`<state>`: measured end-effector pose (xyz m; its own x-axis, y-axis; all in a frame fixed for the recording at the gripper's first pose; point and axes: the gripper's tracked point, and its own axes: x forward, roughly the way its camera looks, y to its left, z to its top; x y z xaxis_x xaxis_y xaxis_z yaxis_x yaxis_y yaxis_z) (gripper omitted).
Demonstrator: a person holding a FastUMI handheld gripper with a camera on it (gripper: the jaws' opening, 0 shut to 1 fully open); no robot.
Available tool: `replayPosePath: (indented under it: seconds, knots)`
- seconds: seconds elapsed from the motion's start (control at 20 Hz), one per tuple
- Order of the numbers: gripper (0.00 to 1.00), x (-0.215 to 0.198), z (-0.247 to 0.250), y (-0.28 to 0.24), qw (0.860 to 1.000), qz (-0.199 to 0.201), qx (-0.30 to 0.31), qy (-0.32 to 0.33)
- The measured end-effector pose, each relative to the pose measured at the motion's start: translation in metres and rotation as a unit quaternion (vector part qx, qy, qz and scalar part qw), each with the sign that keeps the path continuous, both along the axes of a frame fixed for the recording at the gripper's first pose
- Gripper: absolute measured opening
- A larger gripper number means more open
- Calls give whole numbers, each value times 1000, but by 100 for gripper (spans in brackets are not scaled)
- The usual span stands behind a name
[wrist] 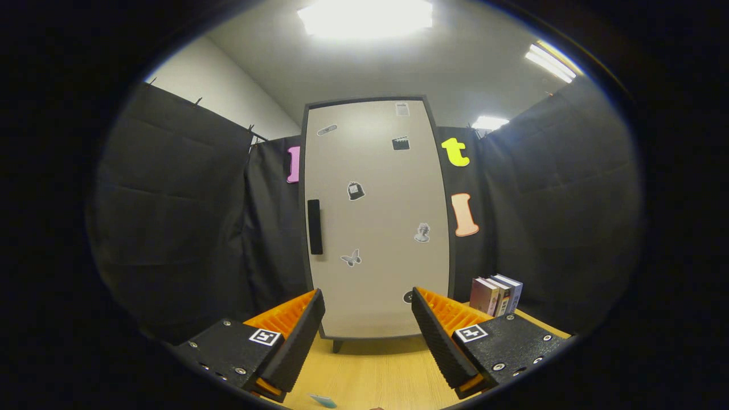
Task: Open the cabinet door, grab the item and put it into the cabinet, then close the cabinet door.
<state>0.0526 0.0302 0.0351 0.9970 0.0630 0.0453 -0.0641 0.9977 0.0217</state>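
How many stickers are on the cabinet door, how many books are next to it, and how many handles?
Stickers on the cabinet door: 7 (one)
Books right of the cabinet: 3
Handle: 1
Total: 11
Gripper jaws open, holding nothing.

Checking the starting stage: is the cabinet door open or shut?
Shut. The cabinet door sits flush in its dark frame, handle untouched, beyond the open gripper, which holds nothing.

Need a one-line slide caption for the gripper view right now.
Open fingers hang over the wooden table, facing the closed cabinet door; books stand beside it.
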Motion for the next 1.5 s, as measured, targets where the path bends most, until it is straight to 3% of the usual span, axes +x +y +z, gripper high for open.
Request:
replayPosePath:
  seconds: [0.9,1.2,1.5]
  knots:
    - [95,123,72,79,998,47,13,-33]
    - [95,182,62,107,999,48,-15,-8]
    - [81,238,33,122,998,43,-29,34]
